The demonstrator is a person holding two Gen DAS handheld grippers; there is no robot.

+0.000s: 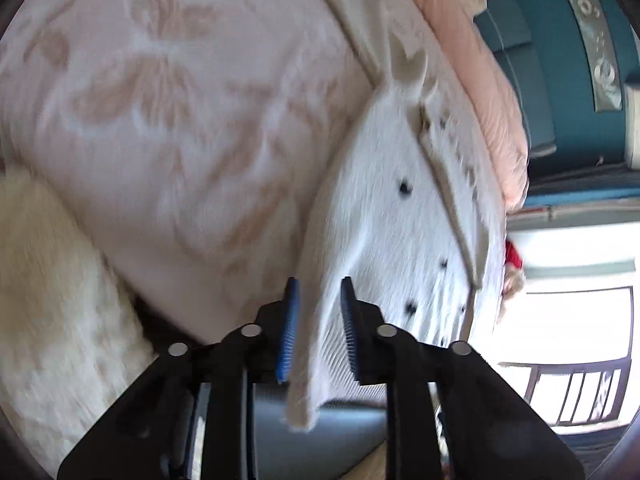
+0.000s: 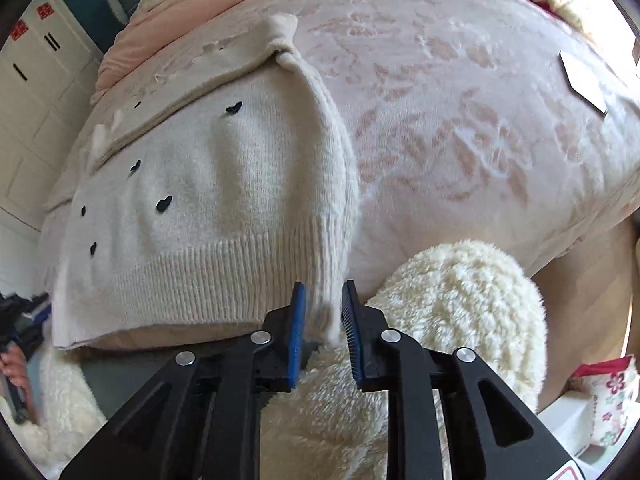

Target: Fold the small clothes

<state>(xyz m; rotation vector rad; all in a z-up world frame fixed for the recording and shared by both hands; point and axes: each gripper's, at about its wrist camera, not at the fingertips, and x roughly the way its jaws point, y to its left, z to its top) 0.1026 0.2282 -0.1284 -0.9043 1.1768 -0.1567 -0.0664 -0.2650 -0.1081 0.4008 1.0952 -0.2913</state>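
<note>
The cream knitted sweater with small black hearts lies on the pink floral bed blanket. Left tongs and right tongs each straddle a ribbed hem corner, parted, apparently ready to pinch for folding.

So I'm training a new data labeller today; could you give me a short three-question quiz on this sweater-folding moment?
1. True or false: the cream sweater has red stars on it.
2. Which part of the sweater sits between the right gripper pads? A) ribbed hem corner B) collar C) a button
3. Fill in: the sweater lies on a pink floral ____, and the left gripper reaches its other hem corner.

Key: 1 false, they are small dark hearts; 2 A; 3 blanket.
</note>
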